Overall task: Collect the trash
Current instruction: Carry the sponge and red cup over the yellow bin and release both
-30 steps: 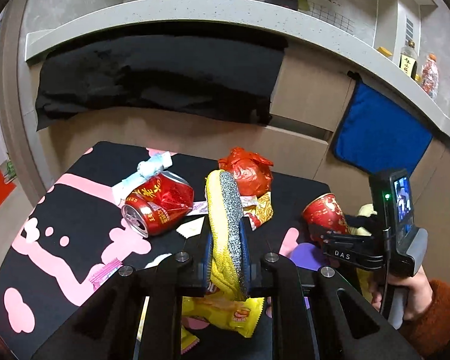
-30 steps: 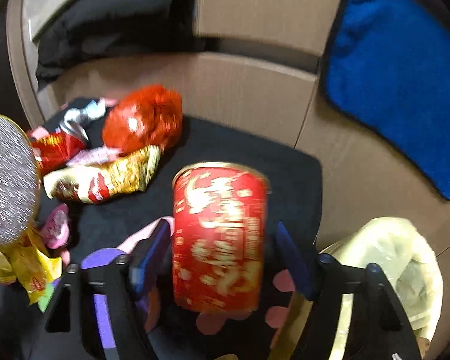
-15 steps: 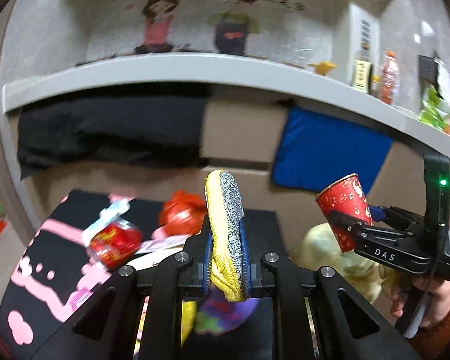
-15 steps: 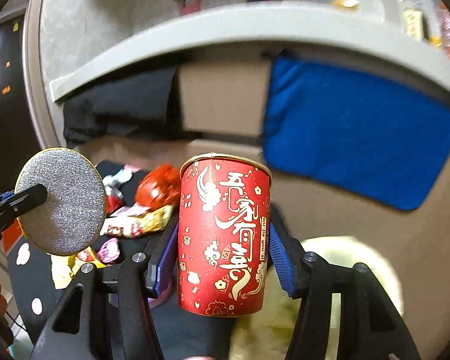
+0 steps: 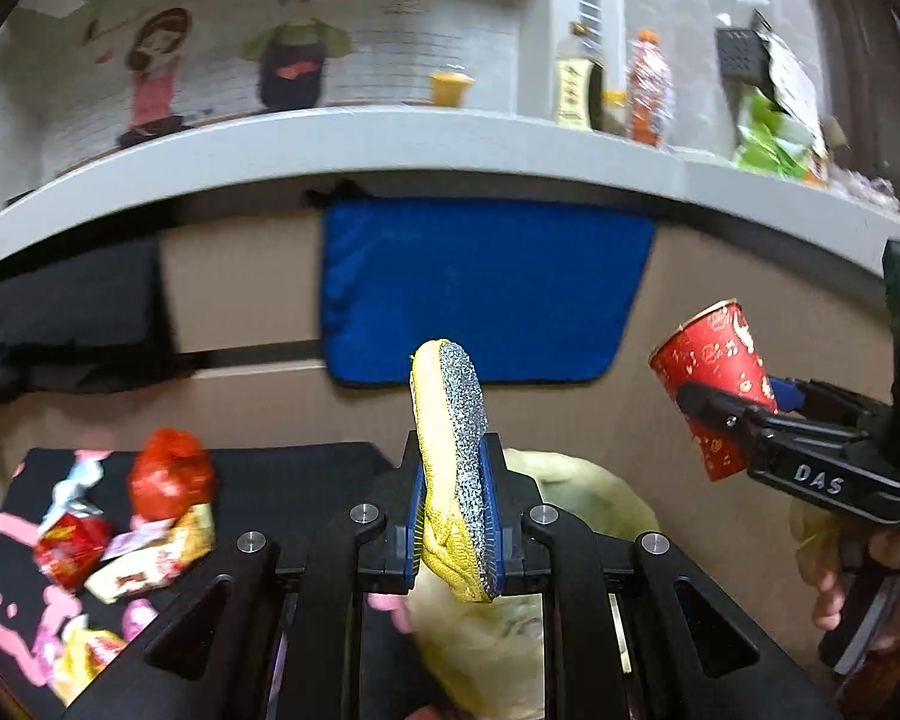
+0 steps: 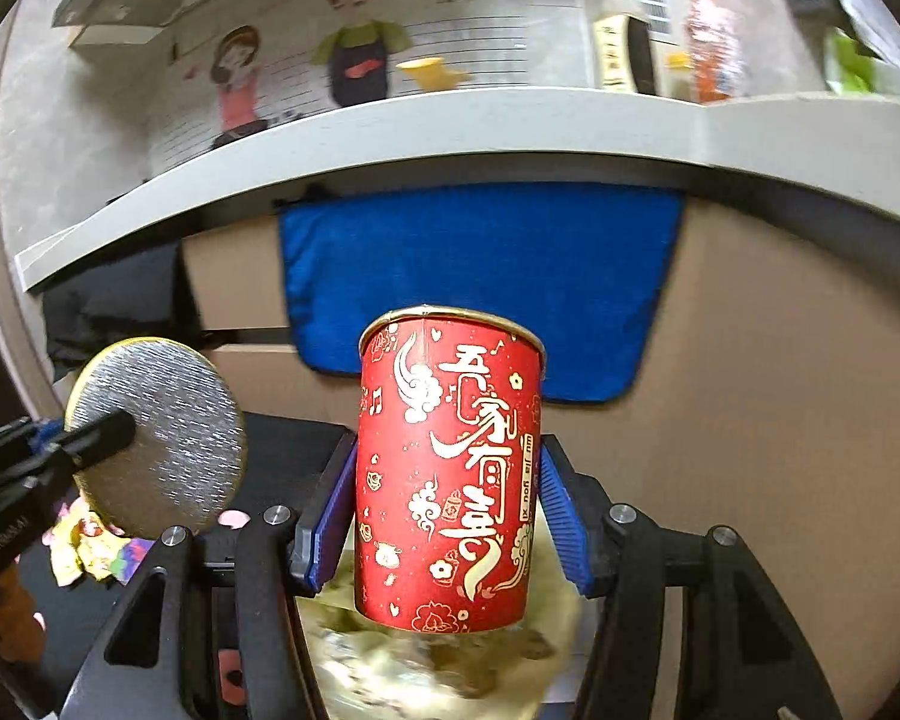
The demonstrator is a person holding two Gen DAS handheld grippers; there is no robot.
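Red cup is gripped upright by the right claw; the left claw grips a scourer. Both hang over the bag. Wrappers remain on the bench at 9 o'clock.

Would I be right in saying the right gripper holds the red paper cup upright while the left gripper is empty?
Not quite: the left gripper is not empty; it clamps a yellow scouring pad, as the left wrist view shows. The right gripper does hold the red paper cup upright.
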